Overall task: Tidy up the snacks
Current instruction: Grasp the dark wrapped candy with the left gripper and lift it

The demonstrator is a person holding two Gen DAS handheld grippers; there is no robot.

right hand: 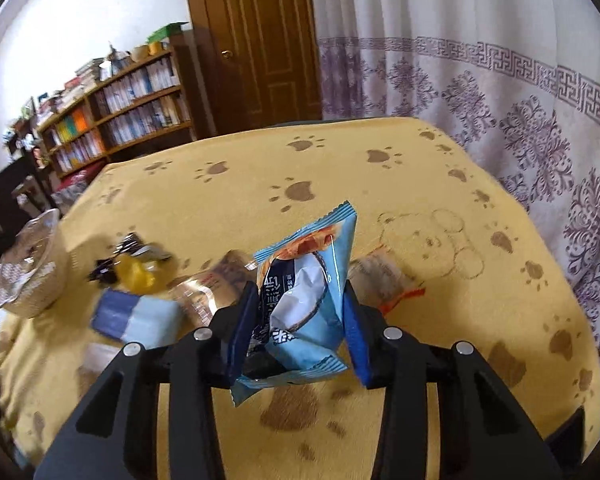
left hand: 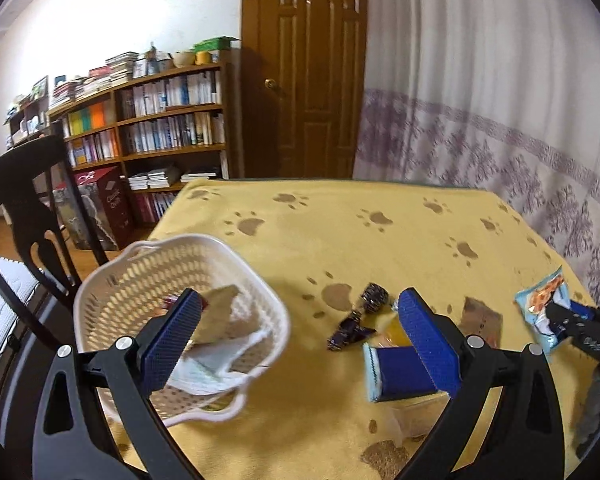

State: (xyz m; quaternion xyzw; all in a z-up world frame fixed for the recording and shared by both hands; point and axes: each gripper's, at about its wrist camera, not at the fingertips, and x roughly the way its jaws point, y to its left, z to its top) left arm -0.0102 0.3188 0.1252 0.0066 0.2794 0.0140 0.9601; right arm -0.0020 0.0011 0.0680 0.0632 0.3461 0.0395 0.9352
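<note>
Blue-padded fingers of the right gripper (right hand: 300,328) pinch a crinkled light-blue foil snack packet (right hand: 306,280), lifted above the yellow paw-print tablecloth (right hand: 340,168). The left gripper (left hand: 300,340) spreads wide, empty; a white lattice plastic basket (left hand: 112,276) sits beyond its left finger. The slippery packet could slide out before reaching the basket.

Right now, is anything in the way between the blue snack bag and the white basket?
Nothing tall. The right gripper holds the light blue snack packet up above the table. Loose snacks, like the dark blue packet, lie flat underneath. The open left gripper sits beside the white basket.
</note>
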